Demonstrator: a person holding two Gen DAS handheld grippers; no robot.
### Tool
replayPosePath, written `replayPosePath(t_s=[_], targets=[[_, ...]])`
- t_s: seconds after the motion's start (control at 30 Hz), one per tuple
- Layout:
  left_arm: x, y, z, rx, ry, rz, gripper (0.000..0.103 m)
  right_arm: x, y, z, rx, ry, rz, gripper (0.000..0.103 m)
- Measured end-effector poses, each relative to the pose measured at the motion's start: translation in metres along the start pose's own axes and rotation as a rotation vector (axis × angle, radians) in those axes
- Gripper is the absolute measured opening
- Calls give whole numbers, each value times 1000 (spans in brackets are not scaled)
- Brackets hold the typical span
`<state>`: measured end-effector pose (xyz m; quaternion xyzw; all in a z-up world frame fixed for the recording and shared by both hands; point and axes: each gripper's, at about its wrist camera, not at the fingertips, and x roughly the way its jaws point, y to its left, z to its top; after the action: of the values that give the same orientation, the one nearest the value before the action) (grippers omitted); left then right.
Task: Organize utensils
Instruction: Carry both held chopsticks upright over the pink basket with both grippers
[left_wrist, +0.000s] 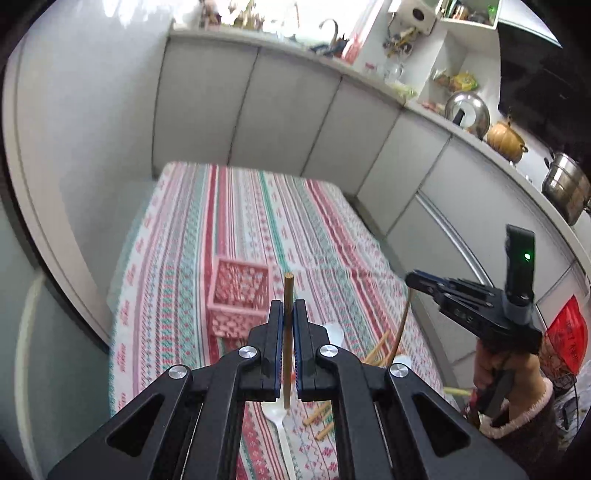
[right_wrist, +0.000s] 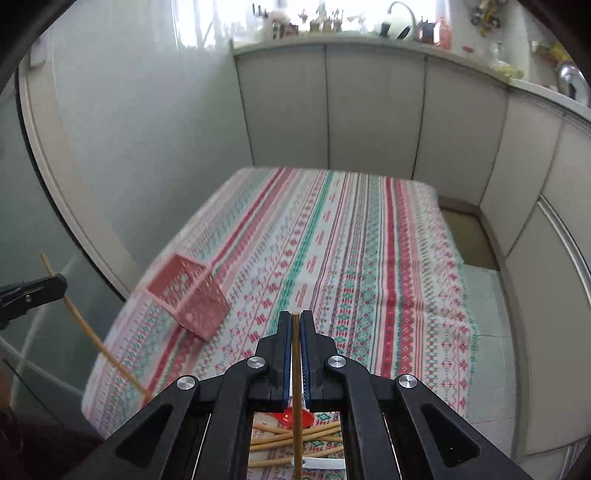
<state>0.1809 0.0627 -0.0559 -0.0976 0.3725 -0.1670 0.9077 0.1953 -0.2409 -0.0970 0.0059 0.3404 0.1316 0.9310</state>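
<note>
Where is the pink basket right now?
The pink basket stands on the striped tablecloth, just beyond the left gripper and left of centre in the right wrist view.

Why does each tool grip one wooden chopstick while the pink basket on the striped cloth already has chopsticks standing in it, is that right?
Not quite. The pink basket is empty, as the left wrist view shows; the other chopsticks lie loose on the striped cloth. The rest holds: the left tool grips one wooden chopstick, and the right tool grips another.

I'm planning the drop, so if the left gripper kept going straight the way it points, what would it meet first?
Probably the pink basket, just ahead and slightly left of the left gripper shut on a chopstick; depth is unclear.
</note>
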Motion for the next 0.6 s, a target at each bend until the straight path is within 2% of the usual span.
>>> replayPosePath(t_s=[0.33,0.47,0.6], targets=[[-40,-11,33,-39,-287,72,5,-64,13,36,103,-279,36,4],[-32,-12,41,-26,-341,163,5,-72,17,48,148,-352,62,4],[-8,1,45,-32,-332,200,5,-68,20,54,169,-377,102,4]])
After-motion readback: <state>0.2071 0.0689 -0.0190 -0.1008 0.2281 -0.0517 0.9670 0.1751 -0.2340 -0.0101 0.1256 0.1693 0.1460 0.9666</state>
